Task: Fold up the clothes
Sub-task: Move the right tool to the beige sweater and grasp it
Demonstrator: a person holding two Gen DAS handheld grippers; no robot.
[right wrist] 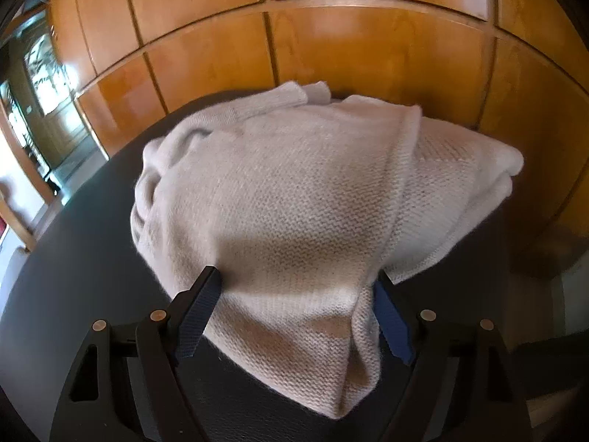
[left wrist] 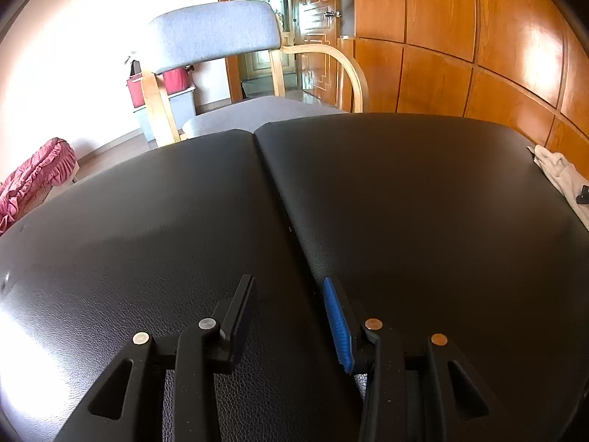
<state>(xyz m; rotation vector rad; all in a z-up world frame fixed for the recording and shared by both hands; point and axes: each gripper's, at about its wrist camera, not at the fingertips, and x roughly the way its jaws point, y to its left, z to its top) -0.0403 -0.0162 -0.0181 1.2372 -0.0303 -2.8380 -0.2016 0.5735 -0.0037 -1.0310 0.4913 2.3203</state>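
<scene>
Here, going from left to right, a pink cloth (left wrist: 35, 180) lies crumpled off the far left edge of the desk (left wrist: 147, 221), and a grey-cushioned chair (left wrist: 217, 37) stands behind that edge. The left hand-held gripper (left wrist: 291, 287) hangs over the bare black surface close to the seam (left wrist: 272, 180) that splits the top in two; its jaws stand partly apart with nothing between them.

The task's thing, a cream knitted sweater (right wrist: 279, 199), shows in the left wrist view only as a pale strip at the far right edge of the desk, well apart from that gripper. In the right wrist view it fills the middle of the frame, bunched in a loose heap in front of the wooden wall panels (right wrist: 368, 59).

The right hand-held gripper (right wrist: 298, 287) is the nearer one by far. Its jaws stand wide, straddling the near fold of the knit, one finger at each side. Whether the pads (right wrist: 198, 316) already press on the cloth I cannot tell.

The heap's longer run goes across the view, left to right, so it lies crosswise to the fingers. My judgement is that the right hand takes hold first, while the left must travel rightward across the seam to help.
</scene>
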